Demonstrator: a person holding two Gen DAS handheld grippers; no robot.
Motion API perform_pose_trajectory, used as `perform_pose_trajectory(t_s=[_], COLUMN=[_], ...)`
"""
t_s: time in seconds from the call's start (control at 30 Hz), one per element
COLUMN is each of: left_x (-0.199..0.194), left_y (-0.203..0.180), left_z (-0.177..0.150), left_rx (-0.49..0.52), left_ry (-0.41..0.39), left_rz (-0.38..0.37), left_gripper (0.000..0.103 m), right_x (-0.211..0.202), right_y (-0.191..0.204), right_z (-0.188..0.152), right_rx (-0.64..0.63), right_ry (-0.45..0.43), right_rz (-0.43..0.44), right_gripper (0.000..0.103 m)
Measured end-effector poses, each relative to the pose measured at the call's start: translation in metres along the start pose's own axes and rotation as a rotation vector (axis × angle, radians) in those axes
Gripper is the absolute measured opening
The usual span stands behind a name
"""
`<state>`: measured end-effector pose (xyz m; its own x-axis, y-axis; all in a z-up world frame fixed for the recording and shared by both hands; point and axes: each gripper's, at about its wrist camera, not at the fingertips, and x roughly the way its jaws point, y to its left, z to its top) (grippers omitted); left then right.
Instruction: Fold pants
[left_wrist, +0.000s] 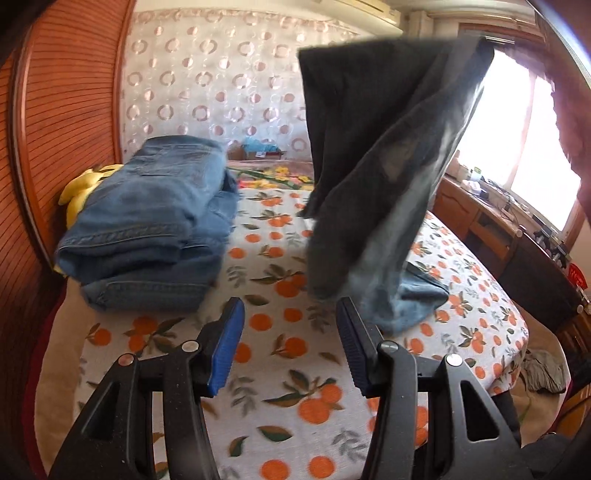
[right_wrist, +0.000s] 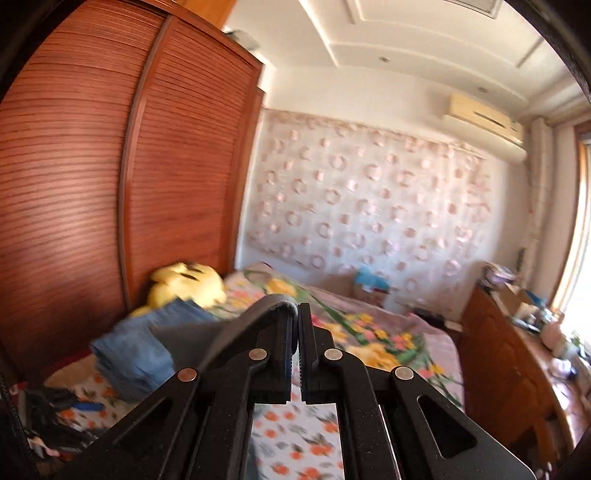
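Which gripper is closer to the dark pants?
Right. The right gripper is shut on the dark pants, holding them up; the left gripper is open, just below them, not touching.

Dark grey pants (left_wrist: 373, 177): hanging in air, upper right of left wrist frame, blurred, lower end draped on the bed at centre right. In right wrist frame, a fold of them shows at centre, lower half.

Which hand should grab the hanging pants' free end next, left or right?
Left, probably. Its tongs are open and empty, close to the lower end of the dark pants. The right tongs are shut on the pants' top edge.
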<state>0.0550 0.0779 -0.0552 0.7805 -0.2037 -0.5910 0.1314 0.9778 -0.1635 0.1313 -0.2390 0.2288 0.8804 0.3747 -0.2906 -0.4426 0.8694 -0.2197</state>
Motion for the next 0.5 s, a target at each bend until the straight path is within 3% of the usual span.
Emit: perform_pose_trajectory(t_s=[0.27, 0.5], left_x=[0.033, 0.06], left_y=[-0.034, -0.053], left_z=[0.0, 0.02], left_rx=[0.04, 0.072], left_ry=[0.057, 0.086], left_rz=[-0.048, -0.064], left_gripper=[0.053, 0.053], right_x=[0.018, 0.036], right_y=[-0.045, -0.064], right_z=[-0.166, -0.259], right_rx=[0.154, 0.321], right_ry=[0.265, 0.392], right_rz=[-0.058, -0.071], right_gripper=[0.002, 0.003])
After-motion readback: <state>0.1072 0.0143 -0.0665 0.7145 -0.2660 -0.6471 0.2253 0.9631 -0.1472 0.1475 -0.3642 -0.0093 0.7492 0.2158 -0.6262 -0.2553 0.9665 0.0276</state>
